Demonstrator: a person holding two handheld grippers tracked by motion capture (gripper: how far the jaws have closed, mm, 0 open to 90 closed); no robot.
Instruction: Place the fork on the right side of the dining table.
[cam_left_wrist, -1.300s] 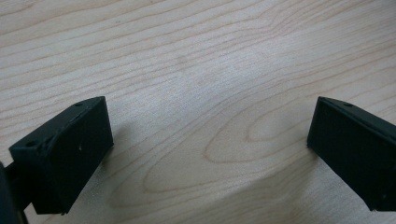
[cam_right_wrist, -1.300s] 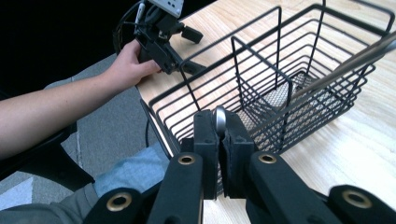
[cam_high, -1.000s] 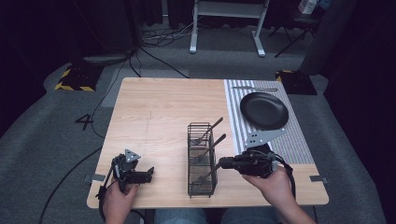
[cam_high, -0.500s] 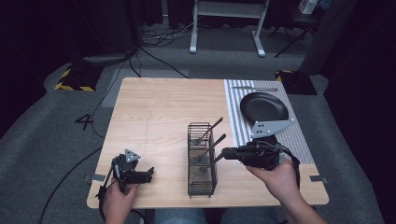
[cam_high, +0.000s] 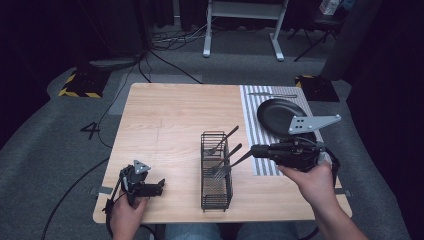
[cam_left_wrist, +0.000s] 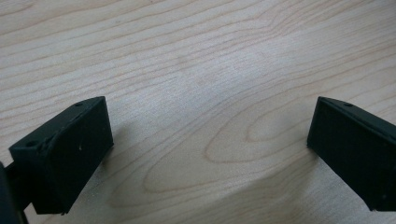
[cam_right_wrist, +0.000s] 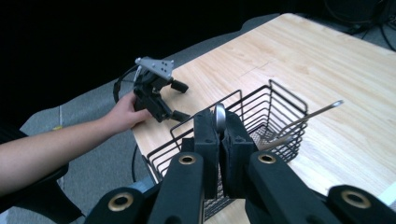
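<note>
Two grippers were out over the wooden table (cam_high: 165, 125). The right gripper (cam_high: 257, 150), held just beside the wire basket (cam_high: 216, 172) near the front edge, had its jaws clamped on the handle of a metal utensil (cam_right_wrist: 219, 116) whose far end dipped into the basket. The left gripper (cam_high: 159, 187) rested on the table by the front left corner, jaws spread wide with only bare wood between them.

To my eye the risk lay in that thin, smooth handle: pinched near its tip, it could twist or slide in the pads, and its lower end might snag on the wires or on the forks (cam_high: 222, 141) already leaning there. A snag could drag or tip the light, tall basket, which nothing was steadying.

The basket was black wire, narrow and open-topped; the forks slim and shiny. A round, dark matte plate (cam_high: 280, 115) sat on a striped mat (cam_high: 252, 125) towards the right edge, with another utensil (cam_high: 272, 94) beyond it near the far right corner.
</note>
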